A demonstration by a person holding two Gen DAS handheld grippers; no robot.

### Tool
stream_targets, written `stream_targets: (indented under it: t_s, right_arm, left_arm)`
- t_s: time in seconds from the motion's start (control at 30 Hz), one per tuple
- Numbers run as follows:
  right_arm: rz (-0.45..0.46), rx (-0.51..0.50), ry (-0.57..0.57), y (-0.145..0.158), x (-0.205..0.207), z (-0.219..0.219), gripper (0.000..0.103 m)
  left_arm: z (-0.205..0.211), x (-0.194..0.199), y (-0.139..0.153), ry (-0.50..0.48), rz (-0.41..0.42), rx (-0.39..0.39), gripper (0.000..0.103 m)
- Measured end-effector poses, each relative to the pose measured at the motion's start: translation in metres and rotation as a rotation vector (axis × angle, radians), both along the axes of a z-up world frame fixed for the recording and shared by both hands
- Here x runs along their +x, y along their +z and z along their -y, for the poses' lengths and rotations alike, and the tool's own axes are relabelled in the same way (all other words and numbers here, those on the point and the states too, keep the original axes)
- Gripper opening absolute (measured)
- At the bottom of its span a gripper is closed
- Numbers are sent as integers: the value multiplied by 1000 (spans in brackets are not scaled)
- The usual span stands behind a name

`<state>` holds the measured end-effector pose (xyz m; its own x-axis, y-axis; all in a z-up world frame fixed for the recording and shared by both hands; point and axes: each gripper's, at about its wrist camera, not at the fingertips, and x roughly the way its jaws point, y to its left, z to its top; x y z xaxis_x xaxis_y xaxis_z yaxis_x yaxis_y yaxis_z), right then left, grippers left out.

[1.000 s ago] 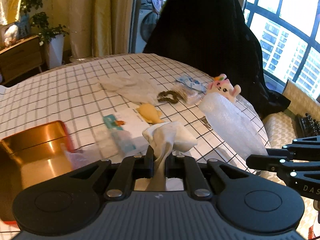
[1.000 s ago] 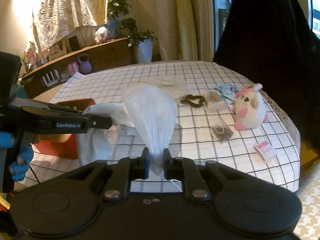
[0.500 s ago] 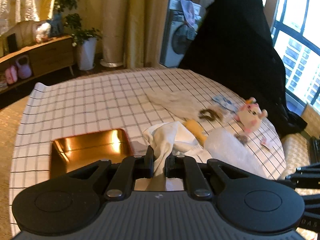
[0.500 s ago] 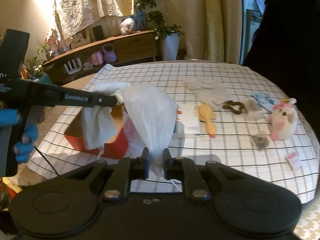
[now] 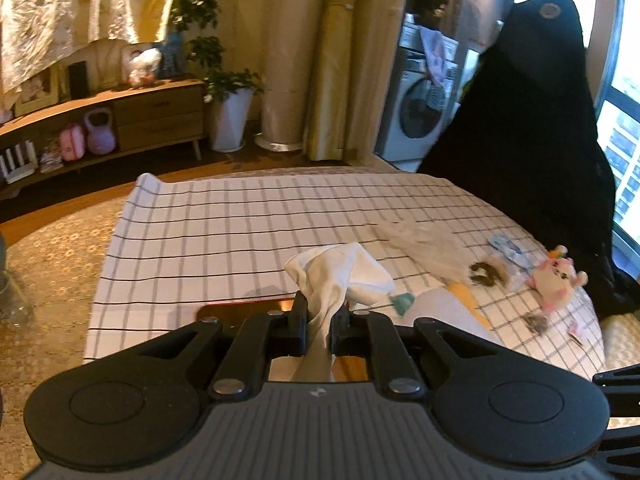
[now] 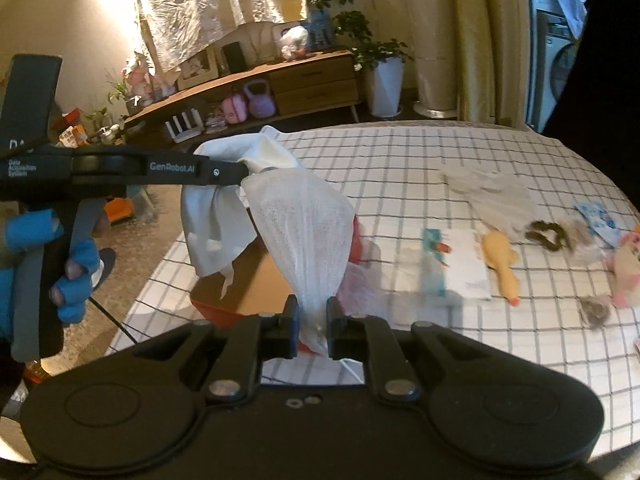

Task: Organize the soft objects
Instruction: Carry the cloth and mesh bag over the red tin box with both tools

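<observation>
My left gripper [image 5: 320, 320] is shut on a bunched white cloth [image 5: 340, 276], which hangs above the red box [image 5: 240, 308] with a shiny gold inside. In the right wrist view that left gripper [image 6: 243, 171] comes in from the left with the same white cloth [image 6: 216, 216] drooping from it. My right gripper [image 6: 312, 320] is shut on a white gauze cloth [image 6: 304, 232], held up just right of it over the red box [image 6: 240, 280]. A yellow duck toy [image 6: 500, 264], a brown scrunchie [image 6: 546, 234] and a pink-and-white plush [image 6: 626, 268] lie on the checked tablecloth.
A wipes packet [image 6: 452, 268] lies between the box and the duck. A clear plastic bag [image 6: 492, 192] and small packets lie farther right. A blue-gloved hand [image 6: 68, 272] holds the left gripper's handle. A dark draped shape [image 5: 540, 140] stands beyond the table's far right.
Both grippers have swung left and risen a little with their cloths. The plush and small items have slid to the right of both views, and the box now lies below the cloths.
</observation>
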<state>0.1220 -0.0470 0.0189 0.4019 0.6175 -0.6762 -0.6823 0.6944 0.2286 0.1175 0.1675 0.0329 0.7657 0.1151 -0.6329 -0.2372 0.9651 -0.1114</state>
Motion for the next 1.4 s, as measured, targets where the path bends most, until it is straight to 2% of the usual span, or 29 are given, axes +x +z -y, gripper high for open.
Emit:
stream_targets:
  t_s: [0.2, 0.4, 0.57, 0.97, 1.1, 1.23, 1.4]
  right_arm:
    - [-64, 36, 18, 0, 15, -39, 12]
    - [-150, 30, -10, -22, 40, -73, 12]
    - [-177, 28, -51, -37, 64, -96, 12]
    - [-241, -133, -72, -104, 80, -116, 12]
    - [-238, -171, -59, -112, 75, -121, 12]
    - [-215, -219, -32, -113, 67, -129, 13]
    - [-194, -257, -8, -118, 61, -131, 14]
  left_arm:
    - [-29, 5, -11, 53, -26, -1, 10]
    - [-50, 16, -30, 83, -61, -30, 10]
    - [-58, 27, -46, 92, -84, -53, 10]
    - [-54, 49, -96, 45, -200, -56, 10]
    - [-52, 59, -110, 27, -242, -77, 10]
    - [-50, 67, -125, 24, -284, -58, 10]
    - [-51, 71, -141, 11, -339, -70, 10]
